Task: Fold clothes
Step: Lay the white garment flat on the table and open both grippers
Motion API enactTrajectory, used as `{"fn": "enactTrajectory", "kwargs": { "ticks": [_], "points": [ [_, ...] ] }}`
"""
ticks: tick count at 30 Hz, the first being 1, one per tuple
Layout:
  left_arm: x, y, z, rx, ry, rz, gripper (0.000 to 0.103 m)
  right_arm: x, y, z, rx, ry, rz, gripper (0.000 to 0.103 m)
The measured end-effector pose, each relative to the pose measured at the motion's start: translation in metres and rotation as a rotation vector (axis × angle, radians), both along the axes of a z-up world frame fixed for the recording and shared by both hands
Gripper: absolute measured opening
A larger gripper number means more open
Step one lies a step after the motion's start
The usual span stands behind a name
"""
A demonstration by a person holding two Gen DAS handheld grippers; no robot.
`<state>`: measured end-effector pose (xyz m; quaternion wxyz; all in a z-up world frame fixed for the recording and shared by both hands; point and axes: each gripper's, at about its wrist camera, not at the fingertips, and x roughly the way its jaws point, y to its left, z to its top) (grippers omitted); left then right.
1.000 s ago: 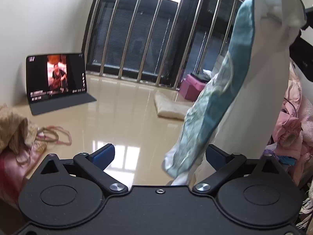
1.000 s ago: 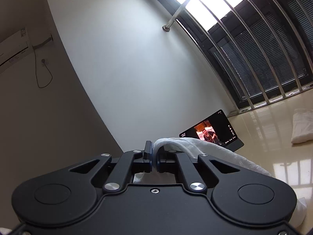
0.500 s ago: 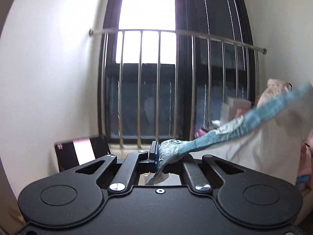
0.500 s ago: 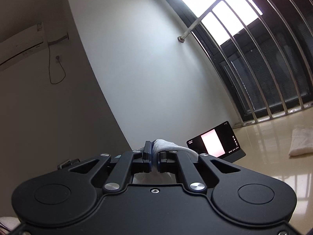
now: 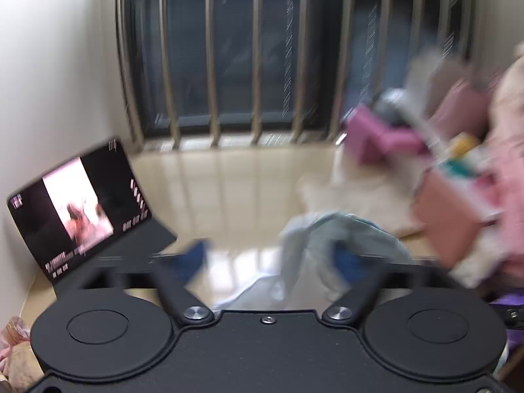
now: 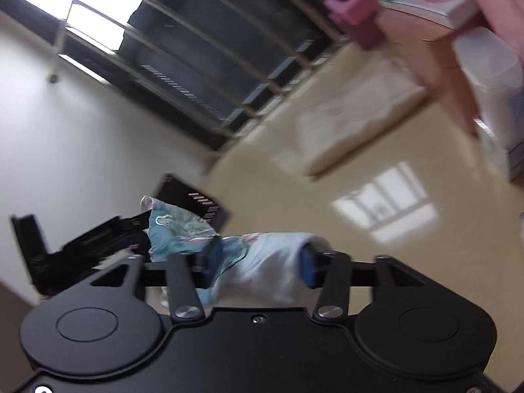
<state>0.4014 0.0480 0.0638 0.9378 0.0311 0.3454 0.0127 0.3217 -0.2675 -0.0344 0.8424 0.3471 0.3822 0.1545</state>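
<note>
While both views smear with motion blur, the left gripper (image 5: 273, 258) has its jaws spread wide, blue pads far apart, and a pale blue and white garment (image 5: 327, 239) bunches between them, draped against the right-hand pad; whether that pad truly bears on the cloth cannot be told through the blur. Seen from the right wrist, the right gripper (image 6: 262, 258) likewise has its jaws parted, with the same garment (image 6: 262, 258) lying slack across the gap, its teal patterned edge spilling left past the near pad and its white part reaching the far pad; nothing shows the cloth pinched. Beyond the left gripper a tablet (image 5: 78, 209) stands propped on its dark cover at far left against the white wall (image 5: 49, 82), its screen lit. Cream floor (image 5: 229, 190) runs to a dark window behind metal bars (image 5: 213, 65). A folded pale cloth (image 5: 353, 193) lies on the floor at right, just beside a heap of pink boxes and clothes (image 5: 458, 170). From the right wrist the floor (image 6: 327, 196) tilts steeply, a bright window reflection on it, the folded cloth (image 6: 353, 111) farther off, and a black object at left that is too blurred to name.
</note>
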Motion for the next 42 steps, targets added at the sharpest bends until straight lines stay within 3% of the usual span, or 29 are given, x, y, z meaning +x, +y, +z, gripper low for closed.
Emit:
{"fn": "enactTrajectory", "kwargs": {
  "ticks": [1,3,5,6,8,15,19,24,28,30,31,32,33,36,37,39,41,42],
  "points": [
    [0.010,0.005,-0.013,0.005,0.018,0.031,0.099,0.012,-0.002,-0.016,-0.050,0.044,-0.023,0.081],
    [0.026,0.016,-0.038,0.010,0.048,0.092,0.099,0.020,-0.006,-0.037,-0.040,0.096,-0.017,0.088],
    [0.014,0.045,-0.049,-0.098,0.040,0.073,0.100,0.013,-0.009,-0.044,-0.023,0.073,0.022,0.097],
    [0.007,0.057,-0.053,-0.130,0.038,0.069,0.100,0.008,-0.009,-0.045,-0.033,0.061,0.034,0.098],
    [-0.008,0.073,-0.062,-0.120,0.048,0.076,0.100,-0.002,-0.011,-0.046,-0.053,0.035,0.059,0.098],
    [-0.095,0.087,-0.096,-0.001,0.113,0.008,0.100,-0.086,0.015,-0.023,-0.280,-0.121,0.170,0.099],
    [-0.134,0.087,-0.118,0.058,0.135,-0.034,0.100,-0.140,0.063,-0.014,-0.423,-0.239,0.264,0.099],
    [-0.158,0.091,-0.140,0.026,0.172,-0.037,0.099,-0.193,0.137,-0.023,-0.656,-0.322,0.422,0.096],
    [-0.165,0.094,-0.151,0.015,0.189,-0.028,0.091,-0.206,0.178,-0.043,-0.888,-0.382,0.440,0.087],
    [-0.168,0.096,-0.153,-0.003,0.188,-0.023,0.090,-0.201,0.189,-0.051,-0.949,-0.377,0.426,0.081],
    [-0.170,0.097,-0.153,-0.018,0.187,-0.020,0.086,-0.196,0.189,-0.055,-0.957,-0.357,0.417,0.073],
    [-0.170,0.099,-0.153,-0.040,0.187,-0.017,0.080,-0.192,0.190,-0.057,-0.954,-0.338,0.410,0.061],
    [-0.171,0.101,-0.152,-0.064,0.188,-0.013,0.078,-0.188,0.187,-0.057,-0.927,-0.323,0.399,0.060],
    [-0.174,0.100,-0.151,-0.068,0.169,-0.016,0.063,-0.182,0.177,-0.057,-0.880,-0.287,0.364,0.026],
    [-0.176,0.099,-0.150,-0.068,0.165,-0.022,0.053,-0.180,0.172,-0.055,-0.859,-0.275,0.352,0.014],
    [-0.177,0.095,-0.148,-0.082,0.160,-0.033,0.032,-0.176,0.156,-0.055,-0.804,-0.237,0.319,0.005],
    [-0.177,0.092,-0.147,-0.104,0.168,-0.040,0.011,-0.176,0.134,-0.050,-0.756,-0.221,0.245,0.002],
    [-0.178,0.091,-0.146,-0.113,0.174,-0.038,0.008,-0.176,0.120,-0.047,-0.730,-0.217,0.199,0.002]
  ]
}}
